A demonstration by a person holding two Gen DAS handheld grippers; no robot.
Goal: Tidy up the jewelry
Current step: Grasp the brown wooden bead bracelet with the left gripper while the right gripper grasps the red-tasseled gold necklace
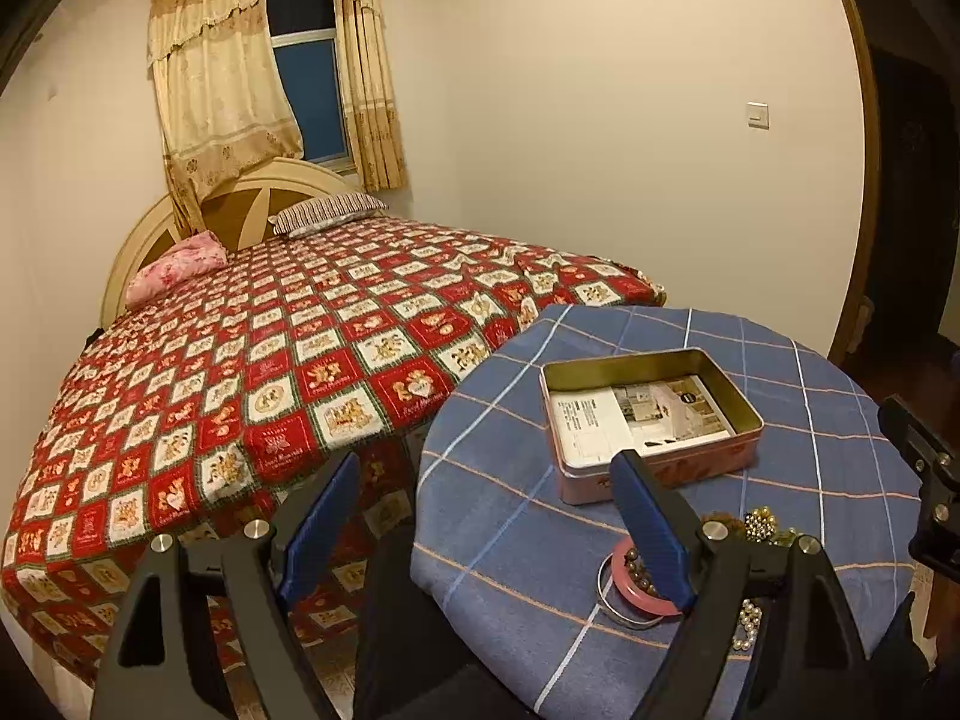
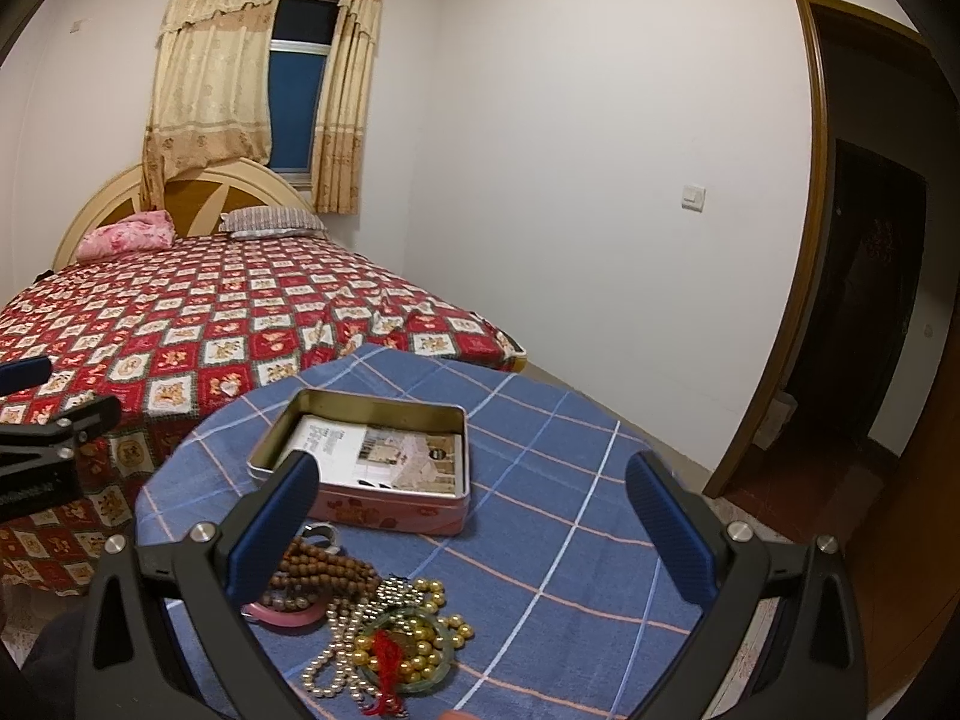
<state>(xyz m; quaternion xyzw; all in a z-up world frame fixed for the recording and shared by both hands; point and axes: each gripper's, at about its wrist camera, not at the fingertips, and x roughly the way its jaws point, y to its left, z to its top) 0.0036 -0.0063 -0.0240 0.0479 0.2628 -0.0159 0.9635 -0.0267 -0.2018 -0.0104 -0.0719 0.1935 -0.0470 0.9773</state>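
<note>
Nearby, bed (image 2: 210, 312) beside table (image 2: 570, 510).

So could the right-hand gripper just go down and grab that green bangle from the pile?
Probably yes. The right gripper is open and empty, and the green jade-like bangle lies on top of the gold beads, uncovered. The beads may come along.

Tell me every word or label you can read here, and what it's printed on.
None reads clearly.
Leaflet inside the tin: printed lines and a small dark round logo, too small to read.
Bedspread: script in the red squares, blurred.
Left gripper body, seen from the right wrist: white lettering, illegible.
</note>
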